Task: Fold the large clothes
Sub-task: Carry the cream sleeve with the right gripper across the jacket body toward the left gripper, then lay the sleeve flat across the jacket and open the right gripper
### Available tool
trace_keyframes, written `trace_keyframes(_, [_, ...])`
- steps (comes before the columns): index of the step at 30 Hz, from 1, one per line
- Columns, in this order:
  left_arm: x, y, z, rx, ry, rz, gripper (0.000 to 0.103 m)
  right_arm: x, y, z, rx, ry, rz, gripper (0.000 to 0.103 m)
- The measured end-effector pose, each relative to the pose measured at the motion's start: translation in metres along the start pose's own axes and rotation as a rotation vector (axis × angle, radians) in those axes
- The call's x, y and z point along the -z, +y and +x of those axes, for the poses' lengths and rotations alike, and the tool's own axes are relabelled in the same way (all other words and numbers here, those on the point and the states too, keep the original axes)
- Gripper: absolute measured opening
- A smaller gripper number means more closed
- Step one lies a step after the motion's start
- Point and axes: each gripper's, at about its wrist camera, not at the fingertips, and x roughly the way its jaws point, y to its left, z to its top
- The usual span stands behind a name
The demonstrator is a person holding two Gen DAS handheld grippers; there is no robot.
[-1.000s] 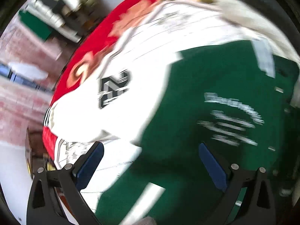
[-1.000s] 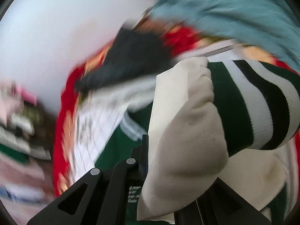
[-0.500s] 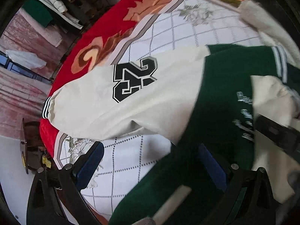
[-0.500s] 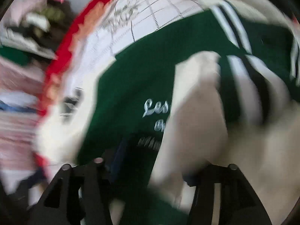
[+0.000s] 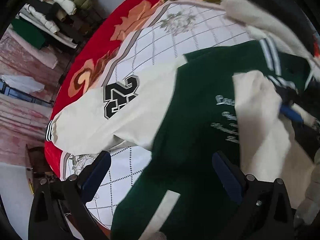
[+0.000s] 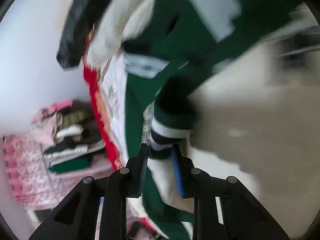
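Green jacket (image 5: pixel 192 124) half-folded on bed (image 5: pixel 180 46): right tool (image 6: pixel 160 160) closing, clamped on cuff (image 6: pixel 170 128); other sleeve (image 5: pixel 112 116) unfolded, left tool (image 5: pixel 160 172) apart, empty.

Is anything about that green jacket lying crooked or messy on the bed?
Yes. The cream sleeve lies bunched over the lettering on the green jacket, its striped cuff between the right gripper jaws, while the numbered sleeve sticks out unfolded.
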Motion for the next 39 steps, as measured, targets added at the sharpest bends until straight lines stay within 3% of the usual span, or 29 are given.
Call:
trace_keyframes(2, [0.0, 0.008, 0.008, -0.03, 0.004, -0.015, 0.103, 0.01, 0.026, 0.031, 0.01, 0.105, -0.118, 0.026])
trace_keyframes(4, [0.002, 0.015, 0.011, -0.051, 0.009, -0.024, 0.103, 0.031, 0.05, 0.066, 0.039, 0.296, -0.254, 0.027])
trace_keyframes(6, [0.003, 0.018, 0.008, -0.056, 0.016, -0.025, 0.103, 0.045, 0.055, 0.068, 0.088, 0.312, -0.321, 0.03])
trace_keyframes(8, [0.004, 0.017, -0.003, -0.046, 0.009, -0.018, 0.103, 0.053, 0.042, 0.046, 0.12, 0.267, -0.303, 0.042])
trace_keyframes(12, [-0.006, -0.016, -0.032, 0.019, -0.03, 0.066, 0.103, 0.071, -0.013, -0.07, 0.125, 0.058, -0.151, 0.05])
trace_keyframes(16, [-0.023, -0.079, -0.058, 0.118, -0.075, 0.188, 0.103, 0.111, -0.111, -0.199, 0.146, -0.135, 0.152, 0.051])
trace_keyframes(19, [-0.032, -0.141, -0.068, 0.179, -0.094, 0.307, 0.103, 0.132, -0.171, -0.25, 0.112, -0.232, 0.327, 0.051])
trace_keyframes(20, [-0.033, -0.157, -0.07, 0.187, -0.1, 0.344, 0.103, 0.135, -0.198, -0.269, 0.071, -0.269, 0.411, 0.051])
trace_keyframes(23, [-0.032, -0.215, -0.074, 0.197, -0.132, 0.469, 0.103, 0.137, -0.249, -0.273, -0.069, -0.326, 0.564, 0.051])
trace_keyframes(24, [-0.031, -0.227, -0.076, 0.194, -0.144, 0.5, 0.103, 0.136, -0.264, -0.273, -0.148, -0.356, 0.61, 0.047])
trace_keyframes(25, [-0.03, -0.242, -0.078, 0.185, -0.162, 0.537, 0.103, 0.135, -0.271, -0.274, -0.194, -0.388, 0.632, 0.037])
trace_keyframes(26, [-0.03, -0.251, -0.079, 0.179, -0.17, 0.558, 0.103, 0.134, -0.268, -0.272, -0.178, -0.466, 0.637, 0.017])
trace_keyframes(29, [-0.03, -0.27, -0.081, 0.19, -0.178, 0.595, 0.103, 0.138, -0.266, -0.303, -0.078, -0.637, 0.601, 0.015])
trace_keyframes(32, [-0.031, -0.284, -0.08, 0.267, -0.139, 0.627, 0.103, 0.13, -0.29, -0.306, -0.062, -0.61, 0.655, 0.016])
trace_keyframes(35, [-0.029, -0.308, -0.07, 0.413, -0.001, 0.705, 0.103, 0.118, -0.297, -0.305, -0.044, -0.506, 0.604, 0.021])
trace_keyframes(39, [-0.024, -0.348, -0.053, 0.518, 0.108, 0.843, 0.103, 0.114, -0.291, -0.298, -0.06, -0.465, 0.534, 0.035])
